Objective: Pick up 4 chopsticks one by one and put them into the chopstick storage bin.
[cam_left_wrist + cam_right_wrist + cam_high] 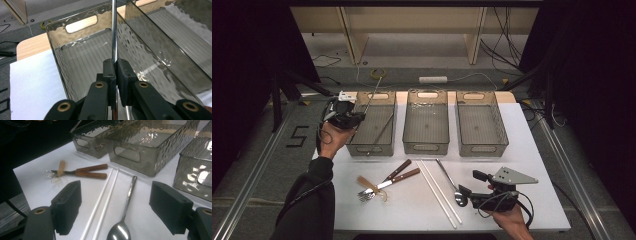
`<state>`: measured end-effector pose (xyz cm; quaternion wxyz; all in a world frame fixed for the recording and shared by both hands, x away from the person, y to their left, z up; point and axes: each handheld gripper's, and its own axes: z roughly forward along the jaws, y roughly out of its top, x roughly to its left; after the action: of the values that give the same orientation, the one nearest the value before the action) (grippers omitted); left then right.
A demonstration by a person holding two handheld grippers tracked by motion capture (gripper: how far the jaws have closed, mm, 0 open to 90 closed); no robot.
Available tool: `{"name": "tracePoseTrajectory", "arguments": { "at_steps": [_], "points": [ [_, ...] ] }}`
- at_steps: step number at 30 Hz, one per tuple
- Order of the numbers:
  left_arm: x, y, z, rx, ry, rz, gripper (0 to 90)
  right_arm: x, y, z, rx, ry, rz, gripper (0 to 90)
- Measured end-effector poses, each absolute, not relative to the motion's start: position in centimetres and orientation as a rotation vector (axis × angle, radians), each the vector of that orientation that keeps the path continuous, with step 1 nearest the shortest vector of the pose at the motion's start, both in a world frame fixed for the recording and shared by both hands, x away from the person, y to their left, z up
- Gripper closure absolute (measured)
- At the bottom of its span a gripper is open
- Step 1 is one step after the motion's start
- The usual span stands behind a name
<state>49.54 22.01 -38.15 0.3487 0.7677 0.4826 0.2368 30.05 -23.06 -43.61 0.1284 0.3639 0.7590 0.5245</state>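
Note:
My left gripper (pixel 359 118) (pixel 115 62) is shut on a thin metal rod (pixel 373 95) (pixel 114 30), which slants up and away over the left smoked-plastic bin (pixel 372 149) (pixel 57 50). A second metal rod (pixel 381 134) lies inside that bin. My right gripper (pixel 471 183) (pixel 116 195) is open at the table's near right, with nothing held between its pads. Just ahead of it lies a metal spoon (pixel 451 182) (pixel 127 202), and beside that a pair of white chopsticks (pixel 439 192) (pixel 102 200).
A middle bin (pixel 426 147) (pixel 130 155) and a right bin (pixel 482 149) (pixel 190 177) stand in a row beside the left one. Wooden-handled cutlery (pixel 394 176) (pixel 87 171) and a small wooden fork (pixel 367 184) (pixel 60 167) lie on the white mat's near left.

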Motion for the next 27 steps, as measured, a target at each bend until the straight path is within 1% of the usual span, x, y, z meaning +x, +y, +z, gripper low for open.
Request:
{"name": "tracePoseTrajectory", "arguments": {
  "at_steps": [9, 27],
  "points": [
    [50.7, 22.1, -38.9, 1.986, 1.286, 0.616, 85.0, 30.0, -23.1, -43.6, 1.056, 2.208, 1.527, 26.6],
    [51.0, 22.2, -41.5, 1.983, 1.335, 0.569, 84.6, 30.0, -23.0, -43.6, 1.053, 2.213, 1.527, 26.7]
  ]
}}
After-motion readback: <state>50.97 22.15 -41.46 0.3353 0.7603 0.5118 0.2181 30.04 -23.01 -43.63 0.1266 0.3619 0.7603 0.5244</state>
